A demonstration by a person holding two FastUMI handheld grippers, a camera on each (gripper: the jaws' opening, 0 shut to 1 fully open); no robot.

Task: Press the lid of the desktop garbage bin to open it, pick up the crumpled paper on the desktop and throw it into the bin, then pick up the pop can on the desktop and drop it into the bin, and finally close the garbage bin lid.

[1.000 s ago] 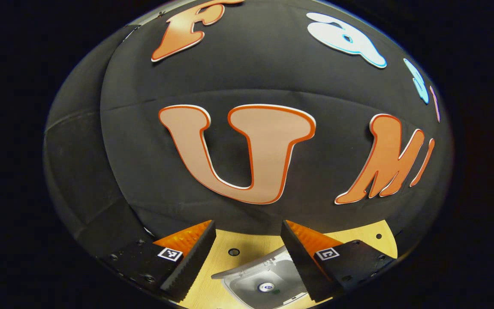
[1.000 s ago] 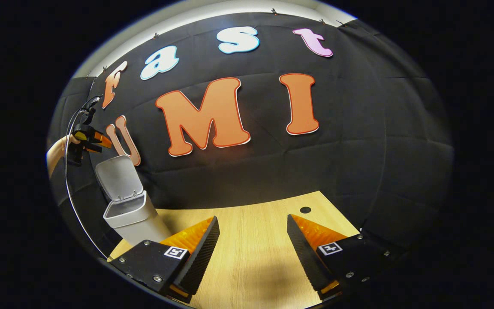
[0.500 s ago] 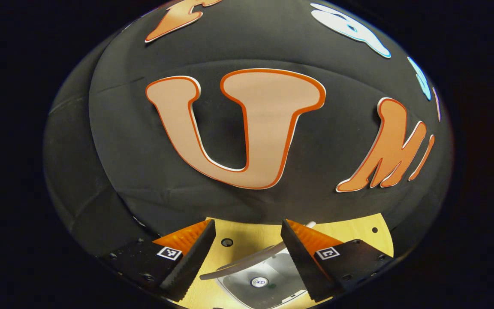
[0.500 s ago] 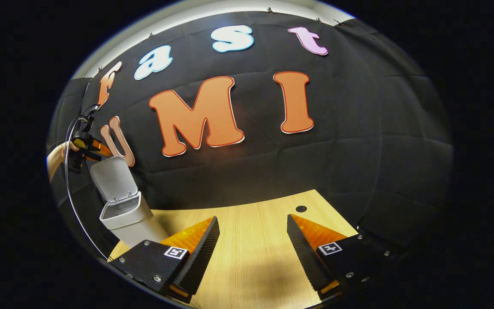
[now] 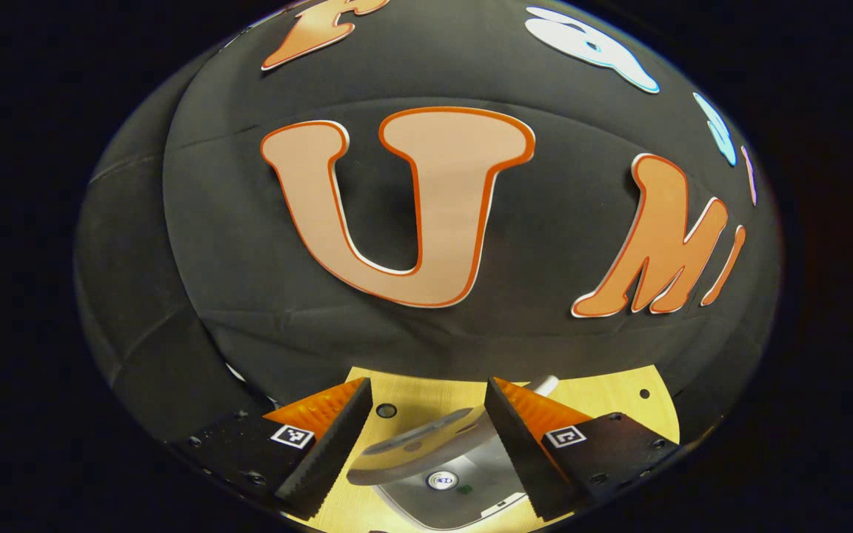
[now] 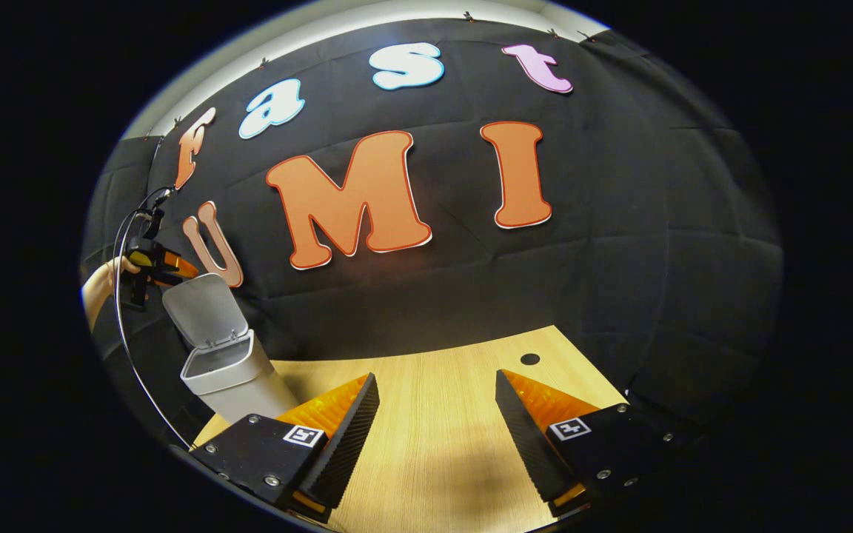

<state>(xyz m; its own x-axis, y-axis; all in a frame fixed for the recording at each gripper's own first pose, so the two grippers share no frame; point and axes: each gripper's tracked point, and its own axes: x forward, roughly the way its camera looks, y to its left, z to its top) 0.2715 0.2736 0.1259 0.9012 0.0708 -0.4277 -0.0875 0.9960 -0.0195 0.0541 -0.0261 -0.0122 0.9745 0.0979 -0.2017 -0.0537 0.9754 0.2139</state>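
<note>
On the wooden table stands the garbage bin, its lid tipped partway over the mouth, with the pop can lying inside. Above it the left tongs hang wide open and empty, as do the right tongs well apart, so closing likely wants a steady downward press on the lid's top until it latches. No writing on bin or can is legible.

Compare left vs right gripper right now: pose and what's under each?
The left gripper hangs above the open garbage bin, just behind its raised lid; the right gripper hovers low over bare desktop. The pop can lies in the bin below the left gripper; nothing lies between the right gripper's fingers. Both are open and hold nothing.
</note>
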